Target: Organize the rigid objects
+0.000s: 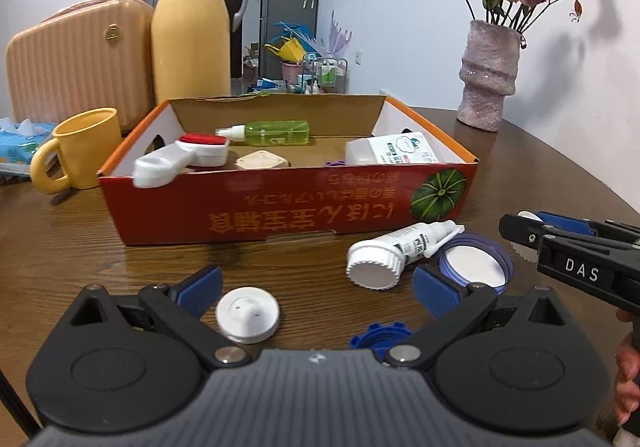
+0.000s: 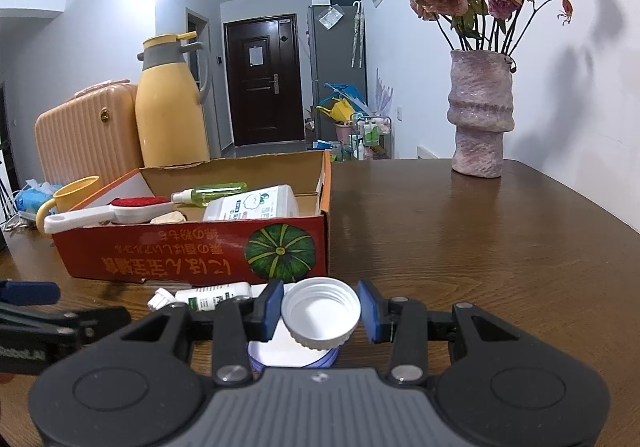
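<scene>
A: Where does the white cap (image 2: 321,311) sit relative to the box (image 2: 192,247)?

B: It is clamped between the blue pads of the right gripper (image 2: 320,313), open side up, lifted just above the purple-rimmed lid (image 2: 280,357) on the table (image 2: 480,247). The box lies ahead and to the left of that claw, its red front wall facing it, so the cap must likely rise over that wall and travel left.

A: Has the cap a long axis to mind?

B: None worth minding; it is round, and the jaws pinch it across its ribbed rim, closed as far as the cap allows.

A: And the left gripper (image 1: 318,285)?

B: Its jaws stand wide apart with nothing held. The white round knob (image 1: 248,315) lies just inside its left pad, the blue toothed cap (image 1: 380,335) near its right pad, and the white tube (image 1: 400,251) lies beyond, its cap end towards the camera and nozzle pointing away to the right.

A: Which hand is nearer the box?

B: The left one faces the front wall squarely; the right gripper points slightly downward from the box's right end.
</scene>
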The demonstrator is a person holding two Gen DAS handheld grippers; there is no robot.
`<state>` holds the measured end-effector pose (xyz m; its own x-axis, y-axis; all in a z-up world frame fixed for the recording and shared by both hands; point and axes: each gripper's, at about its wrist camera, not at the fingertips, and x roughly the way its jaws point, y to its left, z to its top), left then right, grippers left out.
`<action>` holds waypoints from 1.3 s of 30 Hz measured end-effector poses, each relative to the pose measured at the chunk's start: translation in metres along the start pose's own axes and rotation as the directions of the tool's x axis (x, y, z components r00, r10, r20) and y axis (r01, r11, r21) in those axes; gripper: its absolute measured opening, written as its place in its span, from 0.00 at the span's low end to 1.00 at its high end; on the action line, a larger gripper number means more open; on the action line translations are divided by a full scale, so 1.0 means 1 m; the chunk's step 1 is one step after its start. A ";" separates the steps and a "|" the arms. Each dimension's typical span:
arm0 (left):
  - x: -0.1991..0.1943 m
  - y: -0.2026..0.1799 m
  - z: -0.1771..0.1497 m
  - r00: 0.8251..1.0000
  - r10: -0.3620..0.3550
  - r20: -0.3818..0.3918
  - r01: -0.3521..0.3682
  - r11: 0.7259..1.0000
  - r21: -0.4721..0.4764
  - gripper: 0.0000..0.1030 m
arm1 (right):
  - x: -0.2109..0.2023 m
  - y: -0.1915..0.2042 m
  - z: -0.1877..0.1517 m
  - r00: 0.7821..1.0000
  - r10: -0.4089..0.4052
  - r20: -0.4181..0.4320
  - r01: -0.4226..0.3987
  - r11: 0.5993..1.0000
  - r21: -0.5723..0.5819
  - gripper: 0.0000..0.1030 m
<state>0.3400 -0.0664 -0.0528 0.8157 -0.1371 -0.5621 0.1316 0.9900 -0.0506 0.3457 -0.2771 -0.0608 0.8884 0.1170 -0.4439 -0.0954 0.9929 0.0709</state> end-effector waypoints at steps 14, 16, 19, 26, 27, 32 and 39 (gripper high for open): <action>0.032 -0.021 0.008 0.999 -0.013 -0.032 0.015 0.999 0.037 1.00 | 0.003 -0.003 -0.001 1.000 -0.004 -0.005 0.004 1.000 0.023 0.39; 0.035 -0.022 0.008 0.999 -0.015 -0.037 0.016 0.999 0.040 0.98 | 0.004 -0.003 -0.001 1.000 -0.002 -0.008 0.003 1.000 0.022 0.39; 0.039 -0.023 0.008 0.999 -0.023 -0.050 0.025 0.999 0.046 0.90 | 0.004 -0.003 -0.001 1.000 0.001 -0.007 -0.001 1.000 0.021 0.39; 0.047 -0.025 0.008 0.993 -0.079 -0.084 0.083 0.995 0.053 0.45 | 0.007 -0.002 -0.002 1.000 0.005 -0.017 -0.004 1.000 0.024 0.39; 0.047 -0.025 0.008 0.992 -0.086 -0.088 0.091 0.994 0.053 0.40 | 0.007 -0.002 -0.002 1.000 0.005 -0.017 -0.004 1.000 0.024 0.39; 0.045 -0.025 0.008 0.992 -0.097 -0.076 0.101 0.993 0.055 0.39 | 0.007 -0.002 -0.002 1.000 0.005 -0.016 -0.004 1.000 0.025 0.39; 0.040 -0.024 0.008 0.994 -0.091 -0.053 0.094 0.994 0.061 0.39 | 0.007 -0.002 -0.002 1.000 0.005 -0.014 -0.005 1.000 0.025 0.39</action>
<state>0.3736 -0.0962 -0.0676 0.7690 -0.2249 -0.5984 0.2420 0.9688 -0.0532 0.3511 -0.2782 -0.0653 0.8815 0.1227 -0.4559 -0.0886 0.9915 0.0954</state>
